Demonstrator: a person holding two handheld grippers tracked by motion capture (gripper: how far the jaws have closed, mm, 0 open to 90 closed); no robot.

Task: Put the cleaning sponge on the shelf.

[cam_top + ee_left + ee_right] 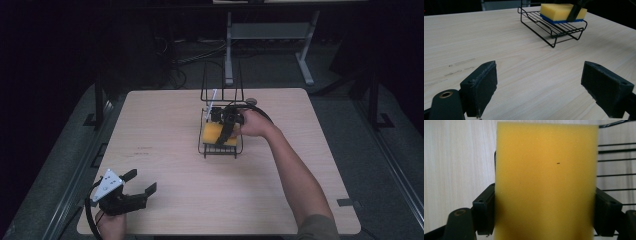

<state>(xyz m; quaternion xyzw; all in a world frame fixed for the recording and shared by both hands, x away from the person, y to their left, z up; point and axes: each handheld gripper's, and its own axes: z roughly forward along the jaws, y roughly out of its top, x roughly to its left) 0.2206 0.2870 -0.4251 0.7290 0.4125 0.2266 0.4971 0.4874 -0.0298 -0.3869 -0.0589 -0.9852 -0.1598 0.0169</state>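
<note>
I see the sponge point(215, 133) lying in the black wire rack point(220, 150), just past the middle of the table point(165, 165), toward 12 o'clock from the person's seat. It is yellow on top with a blue layer underneath point(559, 20), which shows along its edge in the left gripper view. It sits flat on the rack's wire floor, at the end nearer the rack's tall back frame.

My right gripper point(227, 127) is over the rack, reaching in from 3 o'clock with the person's hand point(255, 122) behind it. In the right gripper view the 2 black jaws stand one on each side of the sponge point(546, 182), pressed against its flanks, so I read it as clamped on the sponge. Rack wires point(614, 160) run behind it toward 3 o'clock in that view, with bare wood at 9 o'clock.

My left gripper point(140, 182) rests low at about 7 o'clock on the table, well apart from the rack, with a grey 3-cornered plate on top. Its jaws are spread wide with nothing between them, only wood grain. In the left gripper view the rack point(554, 32) and sponge sit up at 1 o'clock.
</note>
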